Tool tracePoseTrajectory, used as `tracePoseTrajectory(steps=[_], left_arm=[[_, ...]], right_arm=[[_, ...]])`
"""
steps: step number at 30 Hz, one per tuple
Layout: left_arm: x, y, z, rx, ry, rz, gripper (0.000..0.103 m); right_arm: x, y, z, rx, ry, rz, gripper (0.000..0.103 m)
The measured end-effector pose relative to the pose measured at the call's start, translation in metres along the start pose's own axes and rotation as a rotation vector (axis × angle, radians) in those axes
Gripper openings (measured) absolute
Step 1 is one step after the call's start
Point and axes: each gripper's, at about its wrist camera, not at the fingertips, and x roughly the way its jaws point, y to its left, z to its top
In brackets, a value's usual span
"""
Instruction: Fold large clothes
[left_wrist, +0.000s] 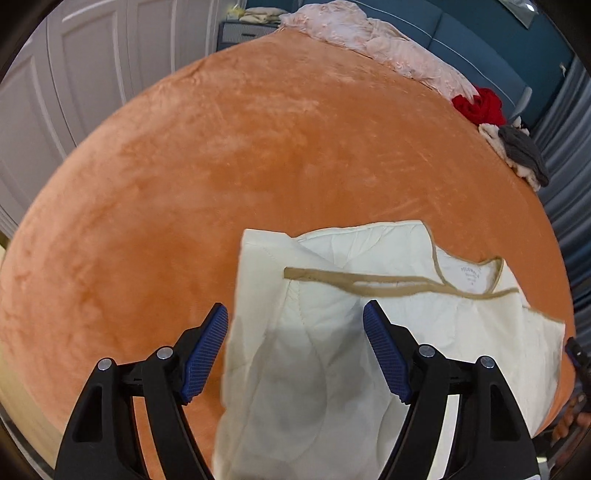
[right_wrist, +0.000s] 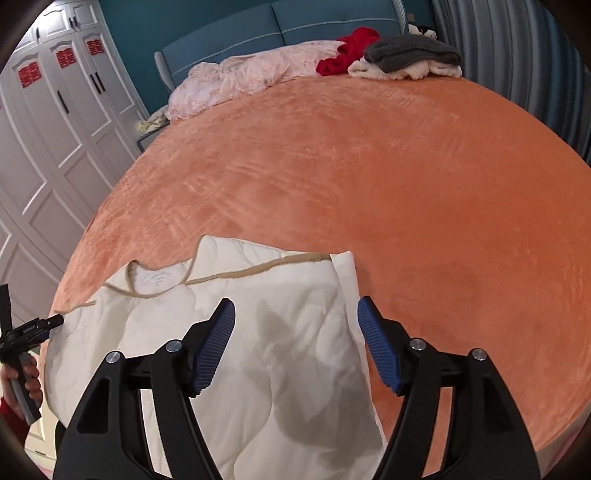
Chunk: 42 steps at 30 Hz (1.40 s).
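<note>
The left gripper (left_wrist: 295, 314), black with blue ribbed pads, hangs with its jaws spread wide, grasping nothing, above the near left part of the cream quilted jacket with tan trim (left_wrist: 369, 332). The right gripper (right_wrist: 295, 310), built the same, is likewise released, its jaws apart over the jacket's (right_wrist: 240, 332) right folded edge. The jacket lies flat at the near edge of the orange plush bedspread (left_wrist: 258, 166), one side panel folded across its front, the tan-edged neckline and inner label showing beyond it. Farther off, the bedspread (right_wrist: 406, 184) stretches bare towards the headboard end. There a rumpled pale pink quilt (right_wrist: 240, 77) lies bunched, with a red garment (right_wrist: 347, 51) beside it and a dark grey knit (right_wrist: 410, 51) on top of a cream fleecy garment (right_wrist: 388, 72). White panelled wardrobe doors (right_wrist: 55, 122) stand left of the bed.
</note>
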Motion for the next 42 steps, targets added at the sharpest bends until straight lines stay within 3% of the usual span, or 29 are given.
tracePoseTrajectory(steps=[2,4,6,8,15,20,26,35,42], left_arm=[[0.0,-0.003,0.002,-0.006,-0.009,-0.007,0.046],[0.0,-0.008,0.006,0.0,-0.014,-0.016,0.03],[-0.007,-0.013,0.008,0.03,-0.043,-0.007,0.012],[-0.017,-0.016,0.011,0.045,-0.082,-0.006,0.007],[-0.047,-0.026,0.045,0.032,-0.225,-0.034,0.006],[-0.006,-0.037,0.063,0.044,-0.182,0.055,0.006],[0.057,-0.037,0.049,0.087,-0.108,0.197,0.006],[0.094,-0.026,0.034,0.092,-0.117,0.233,0.01],[0.095,-0.026,0.032,0.077,-0.127,0.225,0.012]], right_arm=[[0.01,-0.003,0.003,0.024,0.014,0.031,0.063],[0.019,-0.002,0.004,0.029,0.046,0.045,0.028],[0.023,0.001,0.004,0.01,0.066,0.045,0.007],[0.017,0.004,0.007,-0.002,0.038,0.042,0.005],[-0.014,0.001,0.042,0.057,-0.127,0.043,0.005],[0.021,-0.001,0.05,0.083,-0.087,-0.007,0.005],[0.075,-0.003,0.031,0.064,0.008,-0.094,0.005],[0.105,-0.002,0.004,0.017,0.017,-0.131,0.007],[0.107,0.003,0.002,-0.004,-0.013,-0.16,0.011]])
